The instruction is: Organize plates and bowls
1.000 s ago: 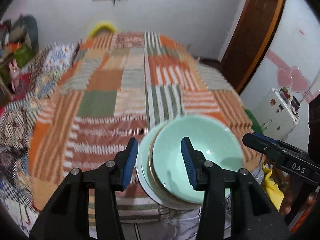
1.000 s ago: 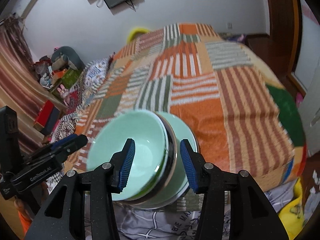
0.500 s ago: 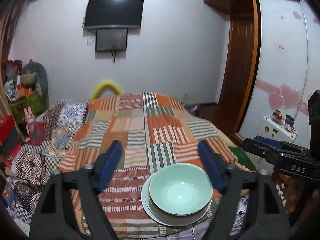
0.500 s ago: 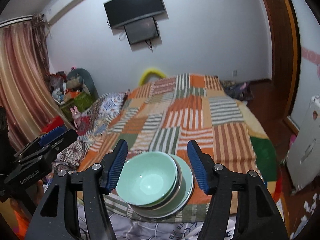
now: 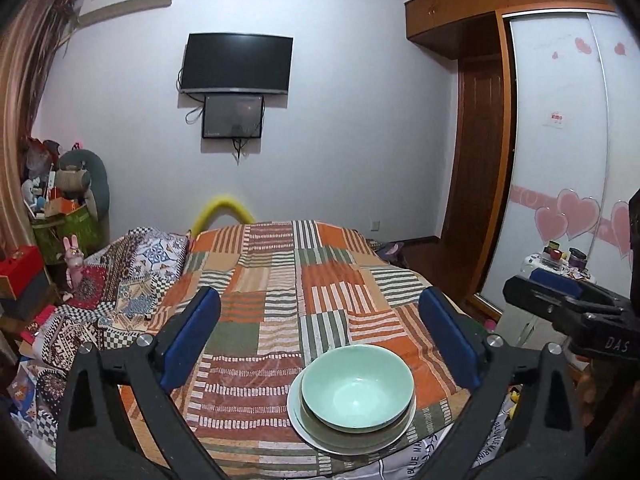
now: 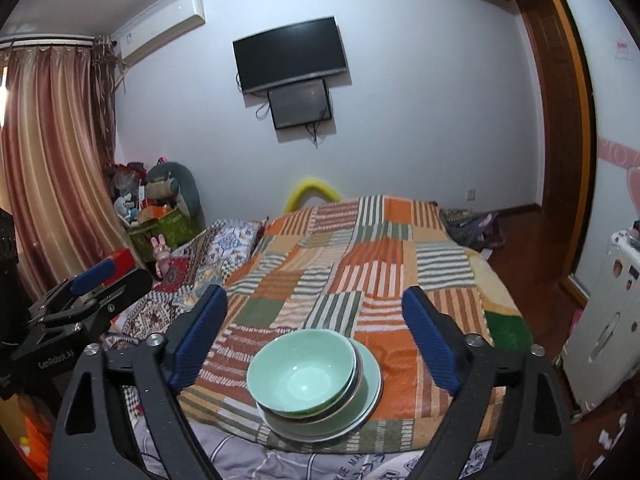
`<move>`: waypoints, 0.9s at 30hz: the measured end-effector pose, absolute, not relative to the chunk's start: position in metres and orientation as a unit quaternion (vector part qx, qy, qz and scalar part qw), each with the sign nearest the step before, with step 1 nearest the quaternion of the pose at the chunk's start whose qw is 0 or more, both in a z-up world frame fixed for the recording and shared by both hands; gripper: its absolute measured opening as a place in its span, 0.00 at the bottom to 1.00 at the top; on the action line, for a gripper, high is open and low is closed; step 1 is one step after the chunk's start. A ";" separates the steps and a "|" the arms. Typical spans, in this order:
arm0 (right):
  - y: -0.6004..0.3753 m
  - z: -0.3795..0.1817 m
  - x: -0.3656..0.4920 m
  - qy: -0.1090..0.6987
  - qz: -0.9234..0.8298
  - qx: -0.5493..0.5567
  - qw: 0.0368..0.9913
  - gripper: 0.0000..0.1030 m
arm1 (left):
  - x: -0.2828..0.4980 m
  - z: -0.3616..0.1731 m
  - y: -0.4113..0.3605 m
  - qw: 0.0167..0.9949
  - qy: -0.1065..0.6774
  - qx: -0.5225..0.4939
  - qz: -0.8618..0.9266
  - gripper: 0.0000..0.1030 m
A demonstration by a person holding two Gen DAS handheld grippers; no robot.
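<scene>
Left wrist view: my left hand-held gripper (image 5: 320,336) has its jaws wide apart, just been opening, nothing between them; it was close over the bowl (image 5: 357,386) a second ago and now sits back and higher. Right hand-held gripper (image 6: 316,334) same: jaws apart, just opened, empty. Bowl is nested on a darker dish, on a plate (image 5: 308,426), at the near edge of the bed (image 5: 260,280). Bowl empty. Stacking looks done, I reckon.

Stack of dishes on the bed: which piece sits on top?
The pale green bowl, open side up. Beneath it lies a darker-rimmed dish, then the wide white plate on the patchwork blanket. Neither claw touches the stack.
</scene>
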State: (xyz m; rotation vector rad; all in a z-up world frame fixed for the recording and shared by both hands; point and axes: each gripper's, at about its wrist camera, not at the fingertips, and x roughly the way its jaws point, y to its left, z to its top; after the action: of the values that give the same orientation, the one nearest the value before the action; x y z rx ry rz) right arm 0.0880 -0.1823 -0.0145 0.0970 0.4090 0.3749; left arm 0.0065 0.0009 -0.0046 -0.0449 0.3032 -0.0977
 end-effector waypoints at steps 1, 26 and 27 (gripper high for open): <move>-0.181 -0.013 0.087 0.198 0.186 0.046 0.961 0.86 | 0.004 -0.005 0.000 0.988 0.148 -0.021 -0.048 0.98; -0.184 -0.013 0.072 0.172 0.185 0.044 0.967 0.99 | -0.009 -0.008 -0.006 0.989 0.137 -0.014 -0.045 0.99; -0.184 -0.013 0.072 0.171 0.186 0.044 0.967 0.99 | -0.009 -0.008 -0.007 0.989 0.137 -0.014 -0.046 0.99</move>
State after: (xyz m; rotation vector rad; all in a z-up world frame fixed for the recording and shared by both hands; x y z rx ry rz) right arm 0.0719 -0.1838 -0.0131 0.0885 0.3461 0.3755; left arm -0.0087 -0.0068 -0.0081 -0.0277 0.2753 -0.0927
